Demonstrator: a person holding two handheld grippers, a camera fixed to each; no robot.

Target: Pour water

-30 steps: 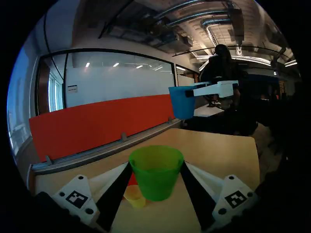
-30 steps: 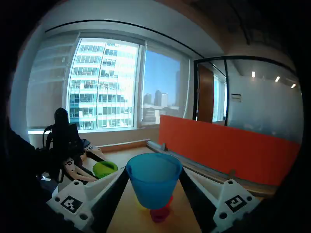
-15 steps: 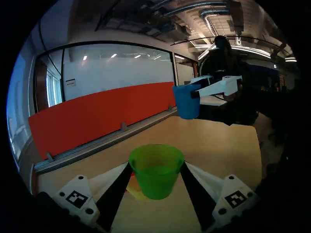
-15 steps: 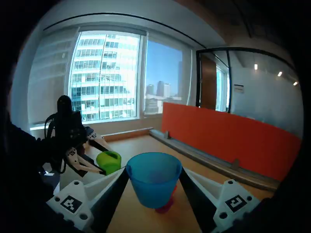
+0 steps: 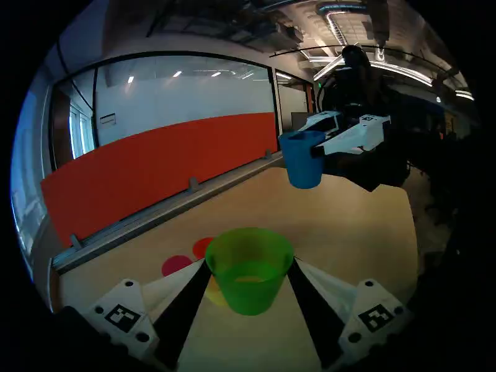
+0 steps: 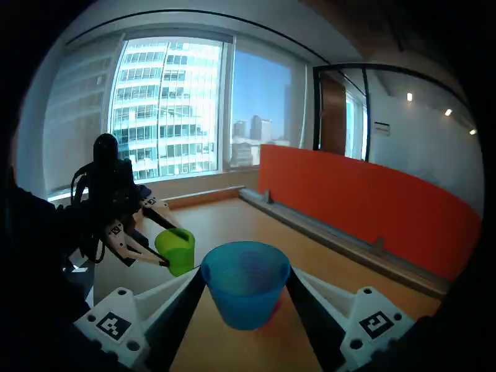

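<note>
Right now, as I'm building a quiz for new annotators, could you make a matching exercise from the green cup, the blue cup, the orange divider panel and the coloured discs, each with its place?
Things:
1. green cup
2. blue cup
3. orange divider panel
4. coloured discs

Places:
A. flat on the table
B. between the fingers of the right gripper
C. upright along the table's far edge
D. between the fingers of the left gripper

Pairs: 1-D, 2-B, 3-C, 4-A.
</note>
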